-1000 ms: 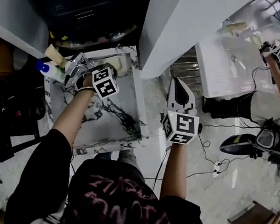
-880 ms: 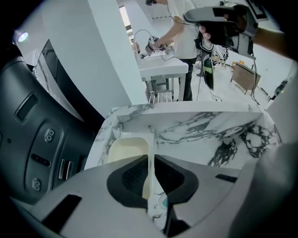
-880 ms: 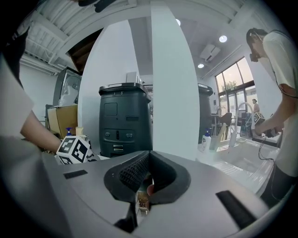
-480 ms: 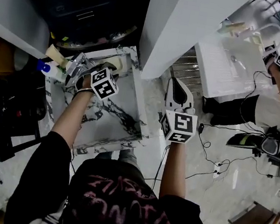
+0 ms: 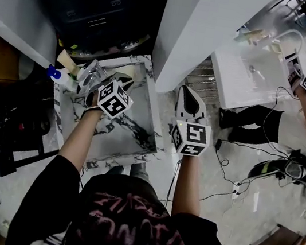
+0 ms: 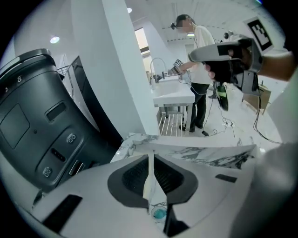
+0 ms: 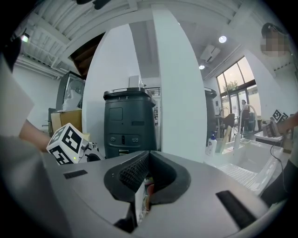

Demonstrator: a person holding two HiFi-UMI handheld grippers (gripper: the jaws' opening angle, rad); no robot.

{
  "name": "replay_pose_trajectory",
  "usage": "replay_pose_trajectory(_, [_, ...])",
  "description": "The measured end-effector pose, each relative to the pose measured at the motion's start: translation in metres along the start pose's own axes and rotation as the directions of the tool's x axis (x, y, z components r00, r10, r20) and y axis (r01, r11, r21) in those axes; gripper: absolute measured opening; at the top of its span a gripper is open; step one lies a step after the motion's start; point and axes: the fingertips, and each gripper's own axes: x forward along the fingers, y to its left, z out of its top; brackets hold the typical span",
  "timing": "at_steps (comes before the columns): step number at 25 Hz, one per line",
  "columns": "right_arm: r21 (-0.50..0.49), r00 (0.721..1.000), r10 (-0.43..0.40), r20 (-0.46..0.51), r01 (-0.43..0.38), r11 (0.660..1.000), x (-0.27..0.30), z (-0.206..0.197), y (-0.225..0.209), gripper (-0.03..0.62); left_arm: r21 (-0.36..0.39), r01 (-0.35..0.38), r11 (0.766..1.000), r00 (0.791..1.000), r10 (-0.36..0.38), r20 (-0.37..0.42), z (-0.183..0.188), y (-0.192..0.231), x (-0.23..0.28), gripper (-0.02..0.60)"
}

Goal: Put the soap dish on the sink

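**Head view with the two gripper views.** The left gripper (image 5: 94, 75) reaches over the back of the marble sink (image 5: 123, 128). Its tip is just beside the soap dish (image 5: 125, 72), a cream oval that appears to lie on the sink top near the back right corner, close to the pillar (image 5: 203, 28). In the left gripper view the jaws are drawn together. Only a thin pale sliver shows in the seam, and it cannot be told whether that is an edge of the dish or the jaw's own inner face. A blue-capped bottle (image 5: 56, 75) lies at the sink's left edge, near the gripper; its cap probably accounts for the blue spot seen beneath the jaws. The right gripper (image 5: 186, 93) hangs over the floor, well apart from the sink, its jaws closed on nothing. It is judged to be parked clear so that the left arm alone works at the sink. The left forearm crosses the sink top diagonally, bringing the tool to the dish from the front, away from the bottle and from the dark bin (image 5: 97, 5) behind. Since the dish appears to rest on the sink, the placement looks complete or nearly so. One risk is that a closed tool this near the dish could nudge it toward the rim when drawn away.
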Motion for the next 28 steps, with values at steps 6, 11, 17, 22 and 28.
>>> replay_pose_trajectory(6, [-0.008, 0.999, 0.003, 0.035, -0.003, 1.0, -0.009, 0.019, 0.012, 0.015, -0.073, -0.055, 0.996, 0.989, 0.064, 0.131, 0.035, 0.005, -0.045, 0.023])
replay_pose_trajectory(11, [-0.024, 0.998, 0.001, 0.059, 0.0, 1.0, -0.019, 0.028, 0.023, 0.015, -0.116, -0.081, 0.99, 0.967, 0.107, 0.232, 0.056, 0.01, -0.087, 0.017])
replay_pose_trajectory(17, [-0.043, 0.996, 0.001, 0.09, 0.002, 0.999, -0.031, 0.048, 0.036, 0.015, -0.197, -0.122, 0.973, 0.931, 0.181, 0.317, 0.068, 0.022, -0.135, 0.017])
replay_pose_trajectory(22, [-0.052, 0.994, 0.006, 0.108, 0.0, 0.999, -0.04, 0.059, 0.047, 0.014, -0.246, -0.156, 0.957, 0.896, 0.242, 0.372, 0.074, 0.025, -0.176, 0.017])
replay_pose_trajectory(28, [-0.063, 0.991, 0.013, 0.134, -0.005, 0.998, -0.051, 0.073, 0.057, 0.014, -0.275, -0.21, 0.938, 0.846, 0.316, 0.429, 0.082, 0.03, -0.218, 0.015])
